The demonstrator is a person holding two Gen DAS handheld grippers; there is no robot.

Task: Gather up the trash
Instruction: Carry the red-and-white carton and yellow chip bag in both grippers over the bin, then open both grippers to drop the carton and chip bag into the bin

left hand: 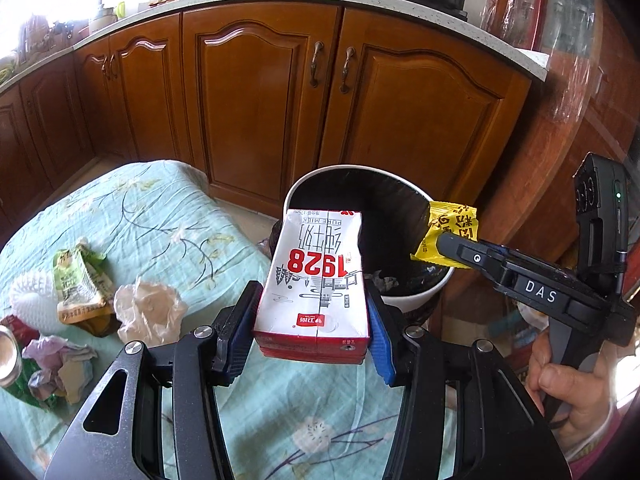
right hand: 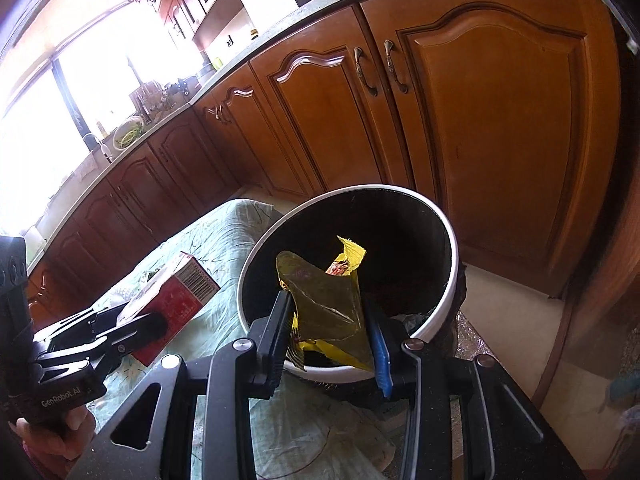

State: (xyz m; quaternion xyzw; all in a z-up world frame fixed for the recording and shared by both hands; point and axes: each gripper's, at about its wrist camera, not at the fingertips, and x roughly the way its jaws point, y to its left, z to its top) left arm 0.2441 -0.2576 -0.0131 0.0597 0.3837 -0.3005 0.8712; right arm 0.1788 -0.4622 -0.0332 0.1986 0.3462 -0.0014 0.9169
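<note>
The white trash bin (left hand: 416,300), lined in black, is sitting beside the table (left hand: 168,216). Your left gripper (left hand: 314,320) fingers are clamping a red-and-white "1928" milk carton (left hand: 316,276) at its rim; your right gripper (right hand: 330,336) fingers are clamping a crumpled yellow wrapper (right hand: 328,300) over its opening.

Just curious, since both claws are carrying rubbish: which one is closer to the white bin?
The right gripper: its yellow wrapper already hangs over the white bin opening. The left gripper, clamping the milk carton, sits above the table beside the rim.
</note>
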